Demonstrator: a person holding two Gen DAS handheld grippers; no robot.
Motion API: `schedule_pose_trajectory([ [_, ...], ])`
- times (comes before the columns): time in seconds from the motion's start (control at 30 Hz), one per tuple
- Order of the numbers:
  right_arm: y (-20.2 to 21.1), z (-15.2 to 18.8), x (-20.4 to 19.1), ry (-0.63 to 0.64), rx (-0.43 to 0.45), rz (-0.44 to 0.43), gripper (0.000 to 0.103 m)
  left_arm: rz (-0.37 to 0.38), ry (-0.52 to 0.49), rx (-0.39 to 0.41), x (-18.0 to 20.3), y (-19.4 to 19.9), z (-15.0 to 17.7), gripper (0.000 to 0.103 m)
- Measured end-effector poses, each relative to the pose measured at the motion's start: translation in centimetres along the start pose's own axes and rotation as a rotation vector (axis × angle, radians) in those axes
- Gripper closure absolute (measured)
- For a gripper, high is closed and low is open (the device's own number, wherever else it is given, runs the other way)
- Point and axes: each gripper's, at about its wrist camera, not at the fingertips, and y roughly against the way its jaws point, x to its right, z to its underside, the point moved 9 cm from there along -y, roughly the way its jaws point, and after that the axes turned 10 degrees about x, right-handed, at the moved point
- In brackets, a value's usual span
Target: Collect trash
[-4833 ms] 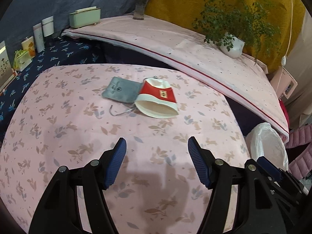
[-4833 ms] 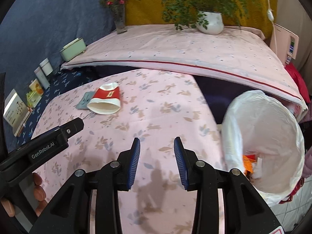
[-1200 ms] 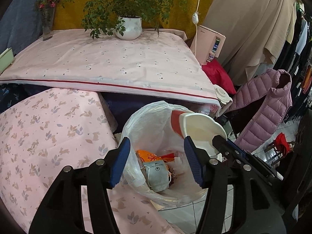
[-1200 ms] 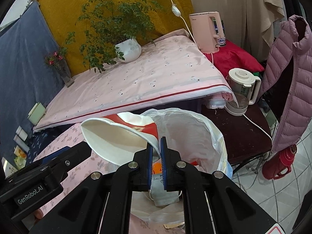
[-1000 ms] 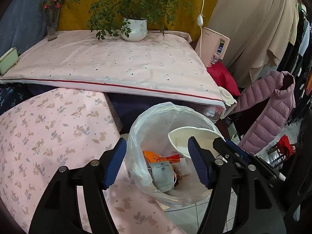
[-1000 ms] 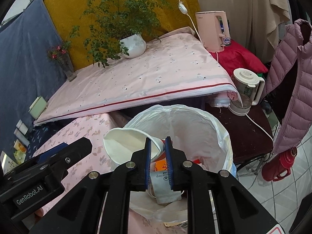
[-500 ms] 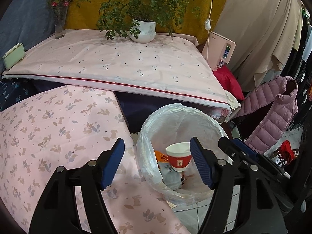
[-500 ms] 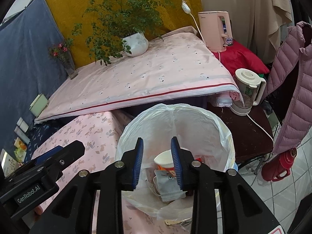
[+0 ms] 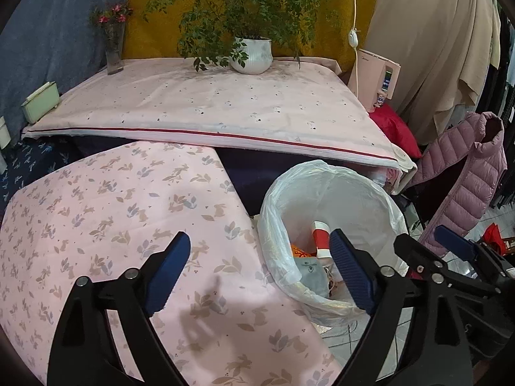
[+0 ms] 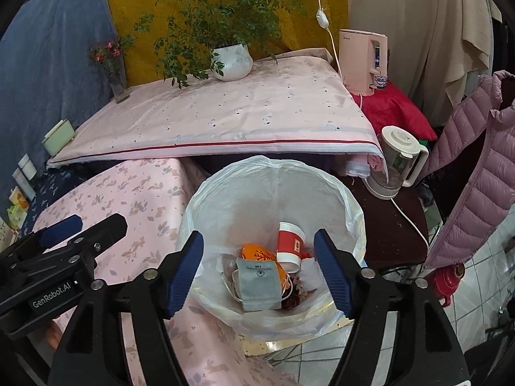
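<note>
White bin liner: lines the trash bin (image 10: 351,212), lower centre of the right wrist view.
Paper cup: red and white (image 10: 289,246), lying inside the bin, touching a grey pouch (image 10: 259,281) and an orange wrapper (image 10: 257,252).
Right tongs (image 10: 259,271): above the bin, jaws opening, nothing between them.
Left tongs (image 9: 257,268): opening, empty, over the floral counter (image 9: 112,199) edge beside the bin.

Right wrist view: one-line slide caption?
Right gripper, jaws opening and empty, above the lined trash bin holding the red paper cup.
</note>
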Motion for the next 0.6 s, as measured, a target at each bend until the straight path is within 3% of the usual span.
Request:
schedule_pose_trajectory([
  [0.07,0.2,0.4,0.4,-0.015,-0.015,-0.006,0.019,-0.014,-0.011,0.003,-0.3,0.3,0.4,0.016],
  [0.4,1.4,2.4,0.8,0.051,-0.050,0.031,0.018,-0.040,-0.037,-0.009,-0.8,1.5,2.5,0.012],
  [0.5,1.8,2.7,1.0,0.054,-0.050,0.037,0.006,-0.046,-0.033,-0.016,-1.0,1.7,3.1,0.012],
  [0.6,2.3,2.8,1.2,0.066,-0.038,0.055,0.007,-0.053,-0.028,-0.017,-1.3,1.9,3.6,0.012],
])
